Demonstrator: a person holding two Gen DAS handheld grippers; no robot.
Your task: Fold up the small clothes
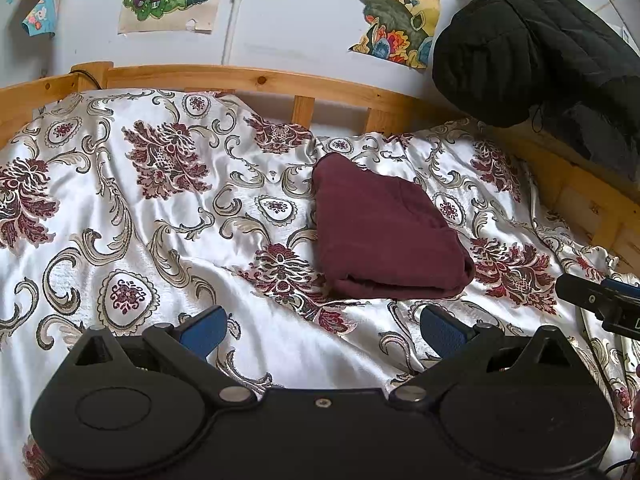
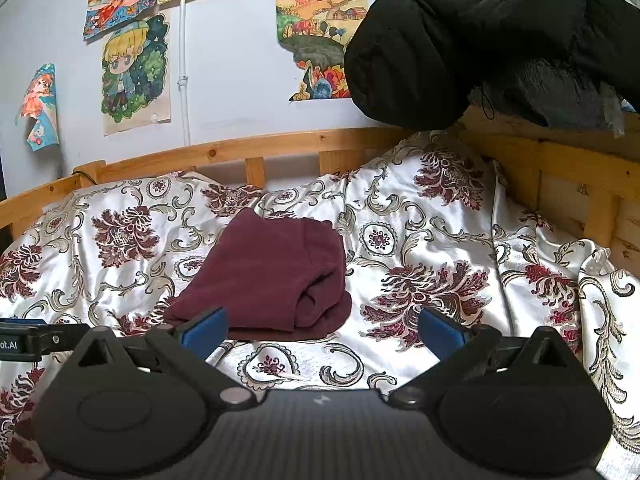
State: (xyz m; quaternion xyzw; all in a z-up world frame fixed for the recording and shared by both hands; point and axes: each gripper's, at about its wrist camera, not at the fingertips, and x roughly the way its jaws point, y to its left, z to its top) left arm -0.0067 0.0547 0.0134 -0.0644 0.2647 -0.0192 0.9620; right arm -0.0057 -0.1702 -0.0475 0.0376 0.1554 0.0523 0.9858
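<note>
Satin floral bedspread (image 1: pixel 168 240) on wooden bed (image 1: pixel 248 76). Folded maroon garment (image 1: pixel 384 232) at 1 o'clock from left gripper (image 1: pixel 322 330), 11 o'clock from right gripper (image 2: pixel 322 330) — both wide, empty. Likely soft, light, slippery on satin — best pinched at near folded edge.

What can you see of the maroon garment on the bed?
The maroon garment looks like soft, fleecy knit, folded into a compact, roughly square bundle of several layers. The stacked fold edges show at its near end, and a seam or band crosses the top. It lies flat on the floral bedspread, near the middle. Neither gripper touches it.
</note>
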